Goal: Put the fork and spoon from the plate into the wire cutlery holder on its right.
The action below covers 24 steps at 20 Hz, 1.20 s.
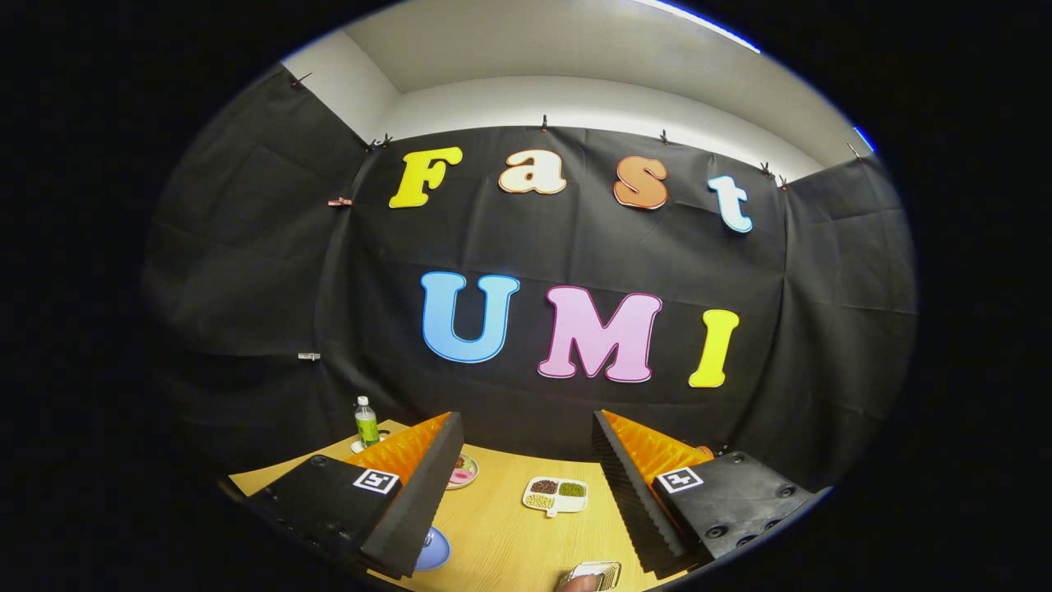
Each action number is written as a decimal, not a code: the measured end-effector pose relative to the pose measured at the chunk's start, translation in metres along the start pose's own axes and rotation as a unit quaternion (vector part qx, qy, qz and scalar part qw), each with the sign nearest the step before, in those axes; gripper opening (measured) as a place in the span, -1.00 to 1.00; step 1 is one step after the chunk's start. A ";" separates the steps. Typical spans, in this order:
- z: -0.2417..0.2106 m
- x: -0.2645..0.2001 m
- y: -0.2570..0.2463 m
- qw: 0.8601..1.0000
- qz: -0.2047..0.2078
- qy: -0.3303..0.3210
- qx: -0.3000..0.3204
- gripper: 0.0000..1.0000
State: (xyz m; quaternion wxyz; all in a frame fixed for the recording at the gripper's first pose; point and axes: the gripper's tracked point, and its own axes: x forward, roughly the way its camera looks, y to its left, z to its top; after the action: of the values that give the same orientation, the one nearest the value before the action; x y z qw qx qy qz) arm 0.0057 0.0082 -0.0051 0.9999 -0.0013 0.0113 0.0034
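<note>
My gripper point(524, 423) is held high above a wooden table point(509, 534) and is open, with nothing between its fingers. A blue plate point(434, 551) lies low on the table, just inside the left finger point(415, 501), which hides most of it. What lies on the plate cannot be made out. The wire cutlery holder point(600, 573) stands to the plate's right, close to the right finger point(633, 493), and only its top rim shows. A person's fingertip point(579, 583) touches the holder's near side.
A white divided dish point(557, 496) with brown and green grains sits farther back, between the fingers. A small pink dish point(463, 473) lies beside the left finger. A green bottle point(366, 423) stands at the table's far left corner, against the black cloth wall.
</note>
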 end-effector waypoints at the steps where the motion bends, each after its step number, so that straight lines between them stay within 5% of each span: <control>1: 0.000 0.001 0.001 1.000 0.001 0.000 0.001 0.95; 5: -0.012 0.008 0.012 1.000 0.014 0.025 0.001 0.95; 8: -0.069 0.006 0.054 0.986 0.085 0.144 0.003 0.95; 15: -0.214 -0.010 0.142 0.913 0.185 0.363 0.028 0.95; 19: -0.304 -0.016 0.170 0.864 0.194 0.465 0.018 0.96; 24: -0.377 -0.013 0.197 0.824 0.169 0.540 0.033 0.81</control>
State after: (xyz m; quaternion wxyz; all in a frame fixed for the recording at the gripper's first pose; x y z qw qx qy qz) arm -0.0169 0.2039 -0.3819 0.8169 0.0317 0.5500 0.1708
